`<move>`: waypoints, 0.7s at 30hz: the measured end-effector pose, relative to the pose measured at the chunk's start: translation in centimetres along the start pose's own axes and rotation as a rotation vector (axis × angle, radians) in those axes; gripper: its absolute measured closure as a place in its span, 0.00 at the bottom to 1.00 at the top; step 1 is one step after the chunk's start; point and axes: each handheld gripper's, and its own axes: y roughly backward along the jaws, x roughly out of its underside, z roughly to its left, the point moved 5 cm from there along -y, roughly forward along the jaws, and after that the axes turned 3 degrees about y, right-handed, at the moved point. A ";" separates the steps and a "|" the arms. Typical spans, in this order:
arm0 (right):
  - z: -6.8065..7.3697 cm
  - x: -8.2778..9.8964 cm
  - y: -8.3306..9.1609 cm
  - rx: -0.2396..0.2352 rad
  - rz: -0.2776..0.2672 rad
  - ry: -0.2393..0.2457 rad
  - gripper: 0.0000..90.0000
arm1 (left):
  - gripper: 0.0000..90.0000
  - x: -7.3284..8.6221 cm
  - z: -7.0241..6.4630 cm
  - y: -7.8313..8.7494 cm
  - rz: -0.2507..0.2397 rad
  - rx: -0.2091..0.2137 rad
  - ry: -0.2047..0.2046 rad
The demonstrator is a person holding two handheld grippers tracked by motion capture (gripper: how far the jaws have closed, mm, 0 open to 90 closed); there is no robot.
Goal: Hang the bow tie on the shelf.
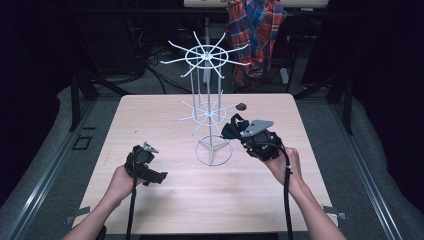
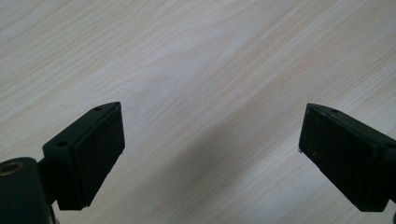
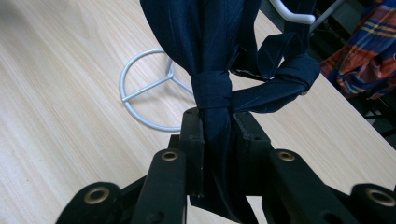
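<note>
Right gripper [image 3: 219,126] clamps knotted navy cloth [image 3: 212,56] beside rack [image 1: 210,107] base; its own view reveals the knot. Left gripper [image 2: 210,154] gapes wide, empty, left of rack.

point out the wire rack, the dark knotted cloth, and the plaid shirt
wire rack [image 1: 208,112]: high view, on its central pole above the ring base.
dark knotted cloth [image 3: 211,88]: right gripper view, on the knot just above the shut jaws.
plaid shirt [image 1: 255,35]: high view, on the fabric hanging behind the table.
</note>
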 end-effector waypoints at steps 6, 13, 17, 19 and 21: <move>0.0 -0.1 -1.2 -0.015 0.011 0.007 0.84 | 0.08 0.0 0.0 0.0 0.000 0.002 0.000; 0.1 -0.3 -2.4 -0.024 0.018 0.008 0.84 | 0.08 0.0 0.0 0.0 0.002 0.001 0.000; 0.4 -0.1 -3.1 -0.046 0.031 0.011 0.84 | 0.08 0.0 0.1 0.0 0.001 0.002 0.003; 0.5 0.1 -3.3 -0.051 0.036 0.012 0.84 | 0.08 0.0 0.1 0.0 0.003 0.005 0.002; 0.6 0.2 -3.5 -0.054 0.038 0.013 0.84 | 0.08 0.0 0.0 0.0 0.001 0.002 -0.001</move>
